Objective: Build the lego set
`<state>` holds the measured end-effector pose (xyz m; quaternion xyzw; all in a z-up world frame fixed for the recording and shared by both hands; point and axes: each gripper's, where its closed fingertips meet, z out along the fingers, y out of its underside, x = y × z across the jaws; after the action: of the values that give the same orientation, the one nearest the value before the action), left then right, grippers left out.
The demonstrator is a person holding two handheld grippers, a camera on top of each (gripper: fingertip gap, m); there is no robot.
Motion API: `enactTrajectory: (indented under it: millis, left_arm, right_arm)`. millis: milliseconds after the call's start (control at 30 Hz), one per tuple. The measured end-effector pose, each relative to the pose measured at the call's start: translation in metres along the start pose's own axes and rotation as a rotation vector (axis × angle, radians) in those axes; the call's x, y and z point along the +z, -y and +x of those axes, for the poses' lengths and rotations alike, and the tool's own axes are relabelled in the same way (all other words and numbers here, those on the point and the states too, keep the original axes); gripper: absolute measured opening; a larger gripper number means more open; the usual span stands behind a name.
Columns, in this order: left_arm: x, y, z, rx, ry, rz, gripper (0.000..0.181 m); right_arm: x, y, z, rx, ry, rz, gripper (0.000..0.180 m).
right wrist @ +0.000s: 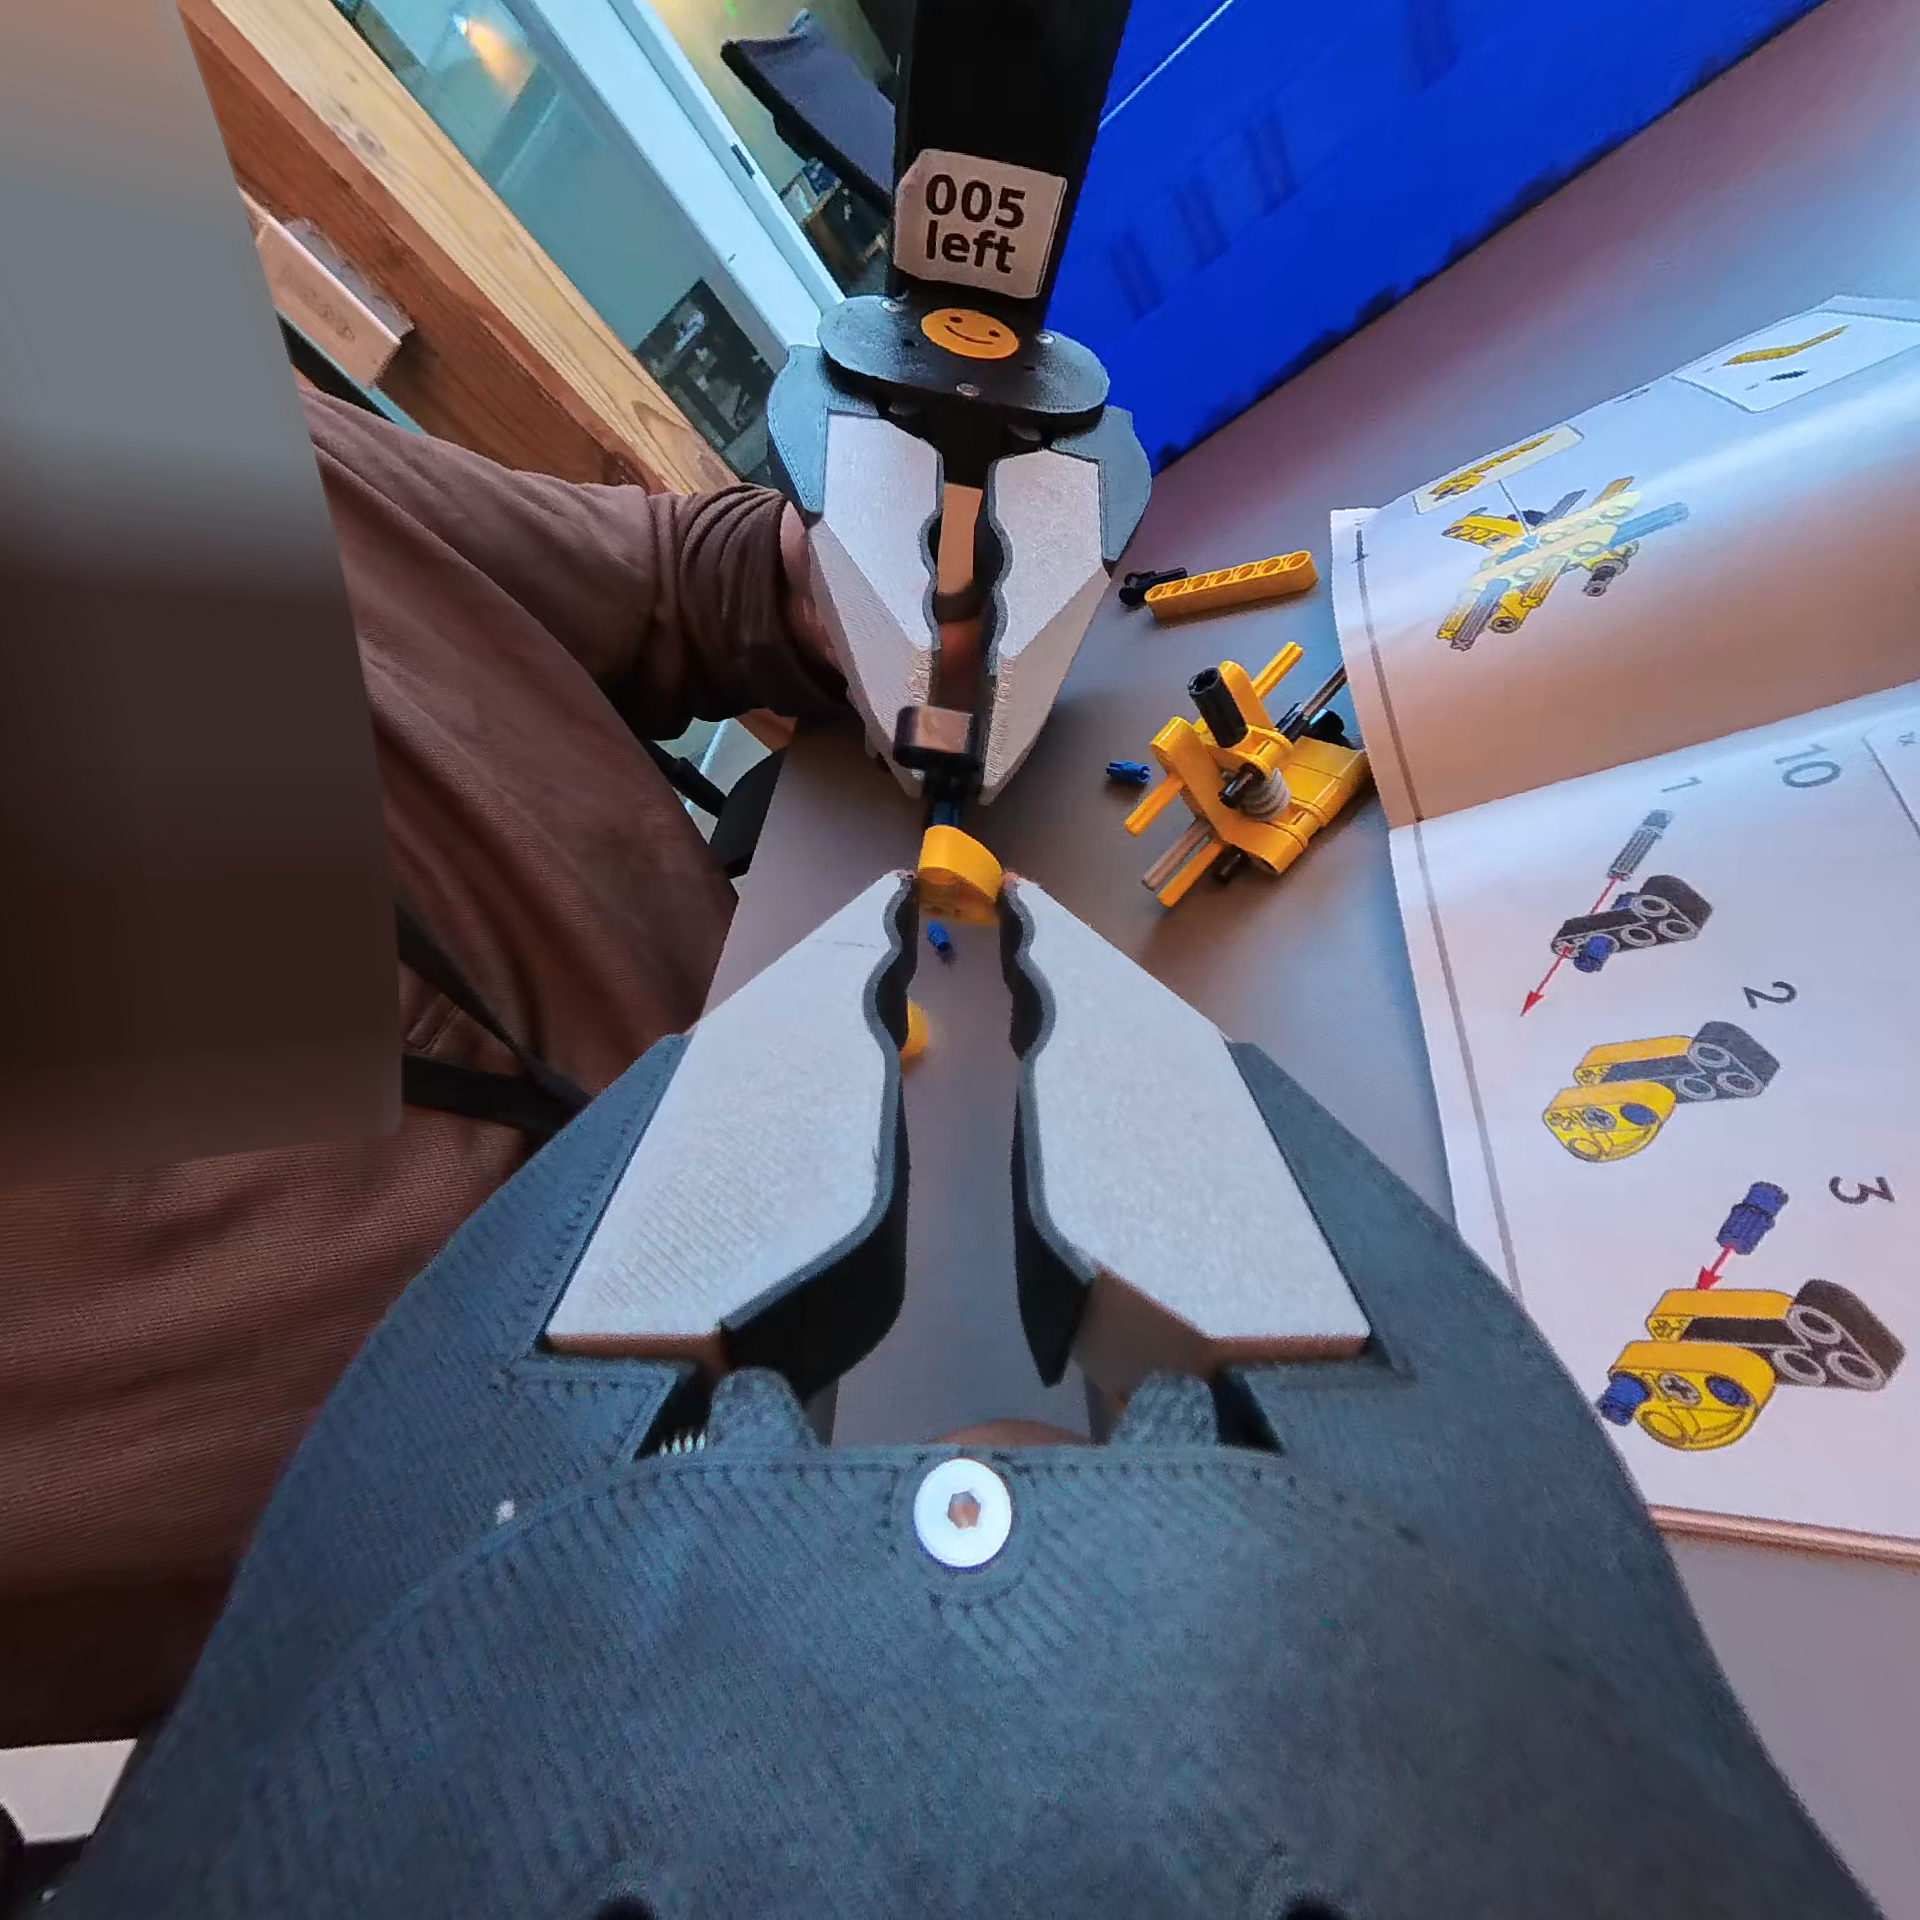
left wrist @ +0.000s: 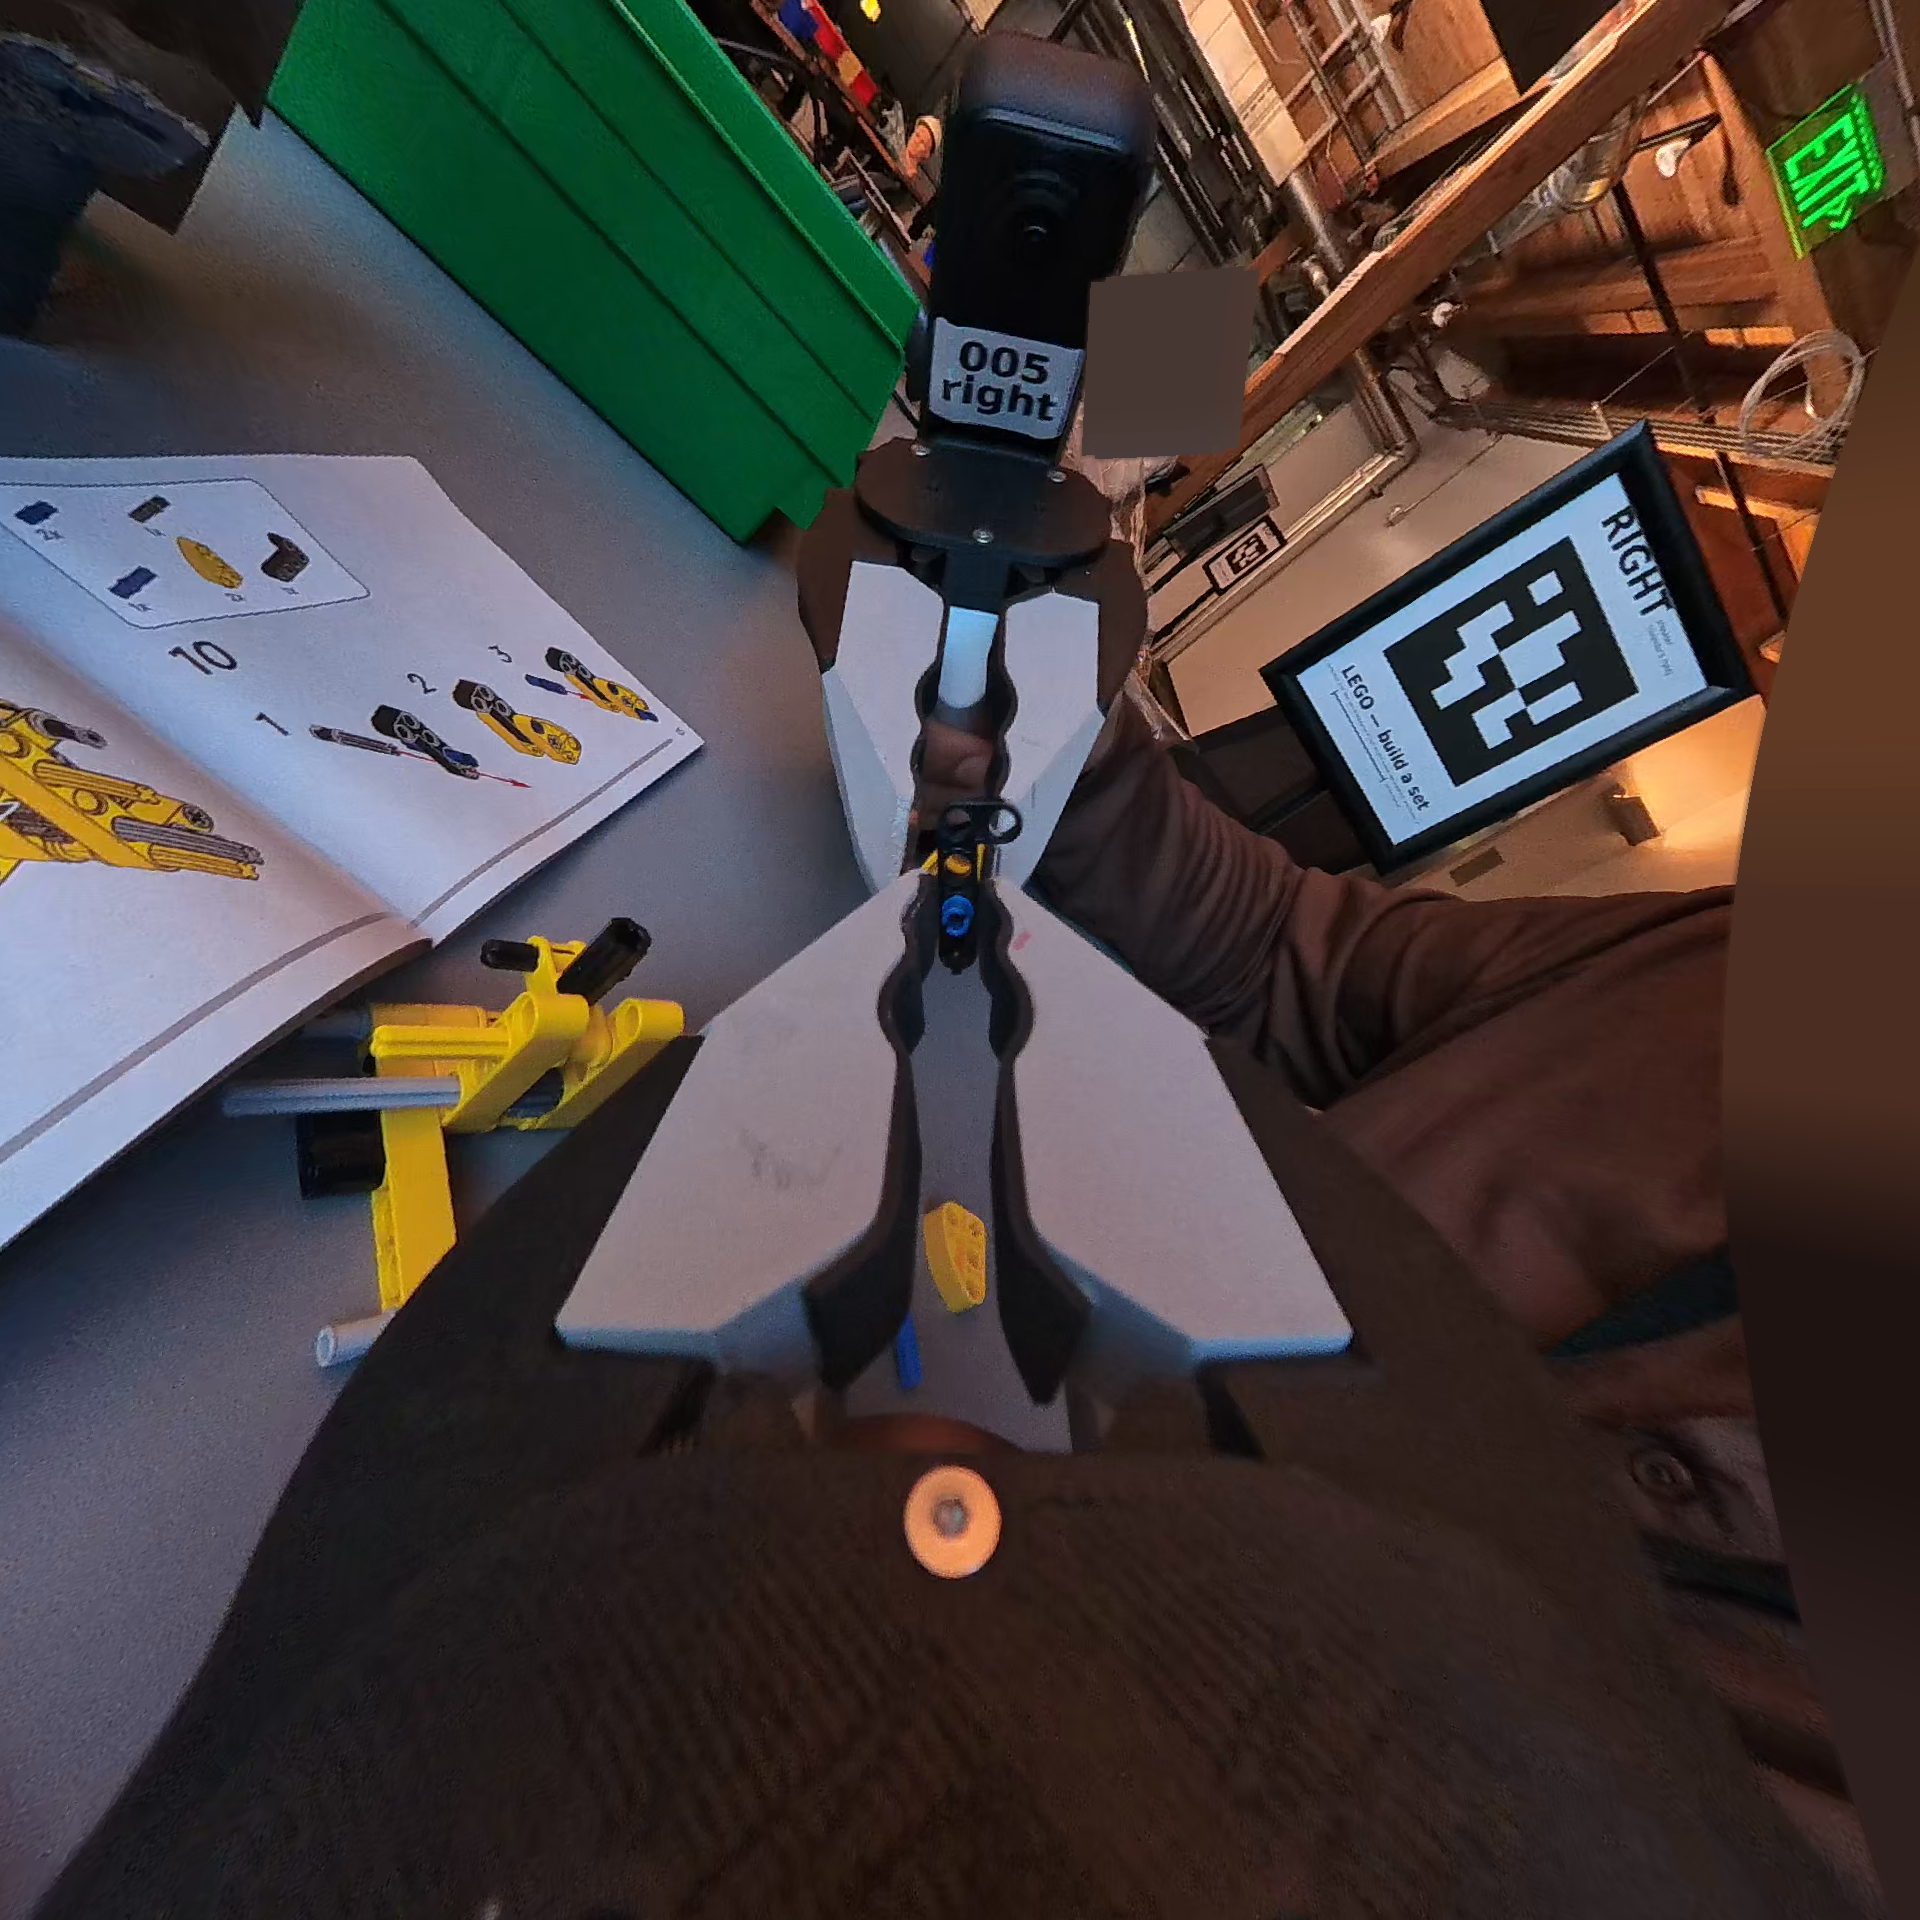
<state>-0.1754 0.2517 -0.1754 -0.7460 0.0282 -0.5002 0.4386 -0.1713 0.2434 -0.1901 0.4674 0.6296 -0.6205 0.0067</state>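
Observation:
My left gripper (left wrist: 961, 902) is shut on a small black beam (left wrist: 956, 920) with a blue pin in it. My right gripper (right wrist: 956, 891) is shut on a small yellow rounded piece (right wrist: 954, 871). The two grippers face each other tip to tip above the table, and the black beam (right wrist: 935, 732) and the yellow piece meet along a dark pin. The right gripper (left wrist: 964, 854) shows opposite in the left wrist view, and the left gripper (right wrist: 940, 784) shows opposite in the right wrist view. A yellow sub-assembly (left wrist: 488, 1049) with grey axles lies on the table; it also shows in the right wrist view (right wrist: 1247, 790).
The open instruction booklet (left wrist: 312, 727) (right wrist: 1662, 935) lies beside the sub-assembly. Loose on the table are a second yellow piece (left wrist: 956, 1252), blue pins (right wrist: 1122, 771) and a long yellow beam (right wrist: 1231, 582). A green bin (left wrist: 623, 229) and a blue bin (right wrist: 1351, 208) stand behind. A framed sign (left wrist: 1507, 665) stands nearby.

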Motion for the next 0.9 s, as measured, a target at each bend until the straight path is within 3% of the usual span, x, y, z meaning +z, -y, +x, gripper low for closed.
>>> enactTrajectory:
  millis: [300,900]
  left_arm:
    - [0.002,-0.003,-0.004,0.019,0.021,-0.003,0.005]
    - [-0.004,0.019,0.000,-0.030,-0.041,0.166,0.004]
  right_arm:
    - [0.002,-0.005,0.004,-0.048,-0.059,-0.044,0.012]
    - [-0.005,0.021,0.001,0.127,0.095,0.176,0.012]
